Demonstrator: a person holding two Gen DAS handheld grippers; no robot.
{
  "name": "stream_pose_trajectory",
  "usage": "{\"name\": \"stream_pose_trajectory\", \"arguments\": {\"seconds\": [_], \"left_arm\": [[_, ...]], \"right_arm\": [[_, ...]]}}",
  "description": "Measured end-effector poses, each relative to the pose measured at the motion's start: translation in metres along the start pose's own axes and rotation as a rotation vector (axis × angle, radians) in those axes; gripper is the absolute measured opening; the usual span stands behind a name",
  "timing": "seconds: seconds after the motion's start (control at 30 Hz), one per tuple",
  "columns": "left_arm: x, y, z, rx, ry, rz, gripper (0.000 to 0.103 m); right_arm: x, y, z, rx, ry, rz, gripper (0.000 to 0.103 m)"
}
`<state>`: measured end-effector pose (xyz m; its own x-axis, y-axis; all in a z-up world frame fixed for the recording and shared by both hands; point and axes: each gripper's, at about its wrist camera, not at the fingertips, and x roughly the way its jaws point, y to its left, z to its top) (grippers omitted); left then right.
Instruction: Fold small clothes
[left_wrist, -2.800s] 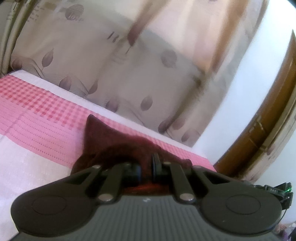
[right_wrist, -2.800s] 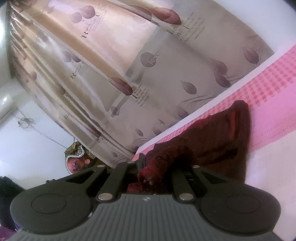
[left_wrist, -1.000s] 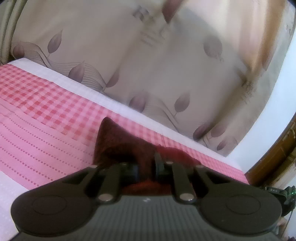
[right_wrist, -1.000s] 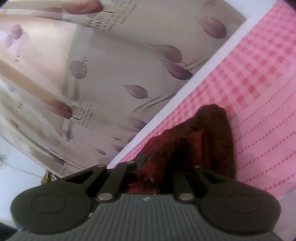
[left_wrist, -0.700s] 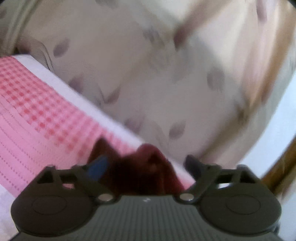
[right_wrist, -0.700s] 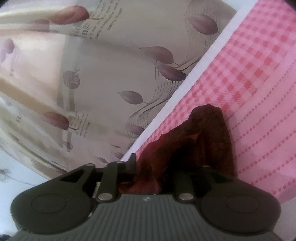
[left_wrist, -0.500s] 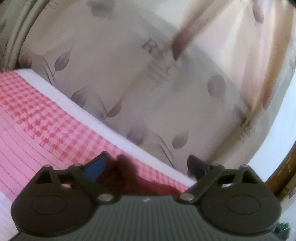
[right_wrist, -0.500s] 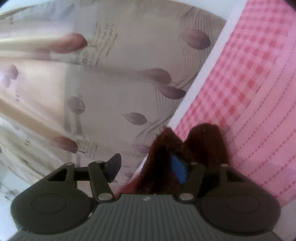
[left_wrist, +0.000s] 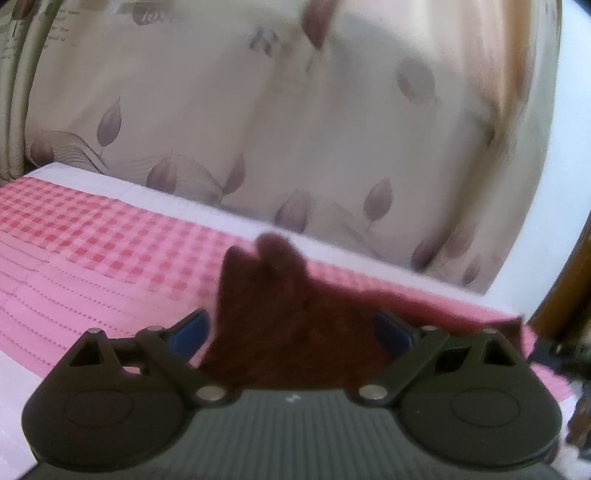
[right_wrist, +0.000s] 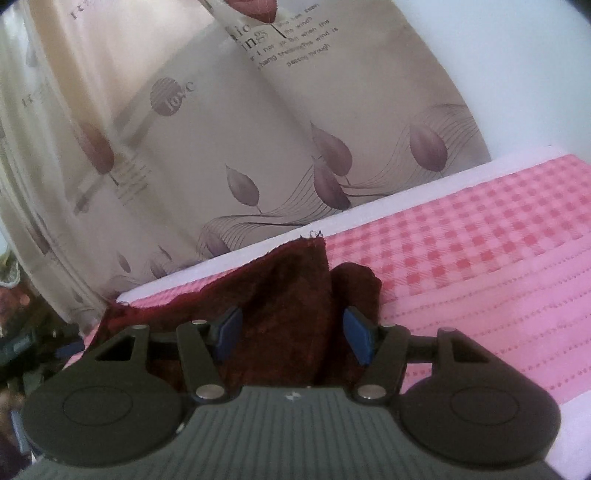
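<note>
In the left wrist view, motion blur smears the dark maroon fuzzy cloth (left_wrist: 291, 314), so its folds and edges cannot be traced, and its near part is hidden behind the black body of the left tongs (left_wrist: 291, 334). The beige leaf-printed curtain (left_wrist: 258, 129) is blurred too, its lettering unreadable. In the right wrist view, the cloth's (right_wrist: 288, 314) lower part disappears behind the right tongs (right_wrist: 291, 334). Dark clutter (right_wrist: 26, 332) at the left edge is too dim to identify. The pink checked bed cover (right_wrist: 480, 258) runs off the frame.
</note>
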<state>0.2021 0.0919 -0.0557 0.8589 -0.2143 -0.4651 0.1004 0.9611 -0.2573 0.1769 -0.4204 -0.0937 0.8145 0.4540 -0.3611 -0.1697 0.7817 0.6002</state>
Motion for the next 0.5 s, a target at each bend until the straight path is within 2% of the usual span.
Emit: {"name": "stream_pose_trajectory", "arguments": {"seconds": [0.07, 0.13, 0.17, 0.2, 0.23, 0.27, 0.4, 0.5], "left_arm": [[0.005, 0.001, -0.001, 0.022, 0.007, 0.022, 0.096], [0.011, 0.001, -0.002, 0.049, 0.025, 0.043, 0.095], [0.012, 0.0, -0.003, 0.062, 0.025, 0.056, 0.091], [0.013, -0.001, -0.004, 0.076, 0.027, 0.067, 0.071], [0.016, -0.002, -0.005, 0.098, 0.05, 0.084, 0.046], [0.019, -0.003, -0.006, 0.111, 0.071, 0.111, 0.04], [0.017, 0.013, -0.011, 0.046, 0.037, 0.165, 0.033], [0.009, 0.033, -0.012, -0.103, 0.004, 0.178, 0.033]], "right_arm": [[0.009, -0.003, 0.003, 0.006, -0.005, -0.015, 0.063], [0.022, -0.005, 0.005, -0.007, 0.006, -0.025, 0.057], [0.027, -0.004, 0.006, -0.015, 0.015, -0.039, 0.044], [0.033, -0.003, 0.007, -0.025, 0.026, -0.049, 0.026], [0.038, -0.003, 0.007, -0.032, 0.035, -0.051, 0.018], [0.042, -0.003, 0.007, -0.036, 0.039, -0.054, 0.017], [0.042, -0.007, 0.003, -0.019, 0.025, -0.066, 0.016], [0.041, -0.016, -0.002, -0.003, 0.033, -0.085, 0.013]]}}
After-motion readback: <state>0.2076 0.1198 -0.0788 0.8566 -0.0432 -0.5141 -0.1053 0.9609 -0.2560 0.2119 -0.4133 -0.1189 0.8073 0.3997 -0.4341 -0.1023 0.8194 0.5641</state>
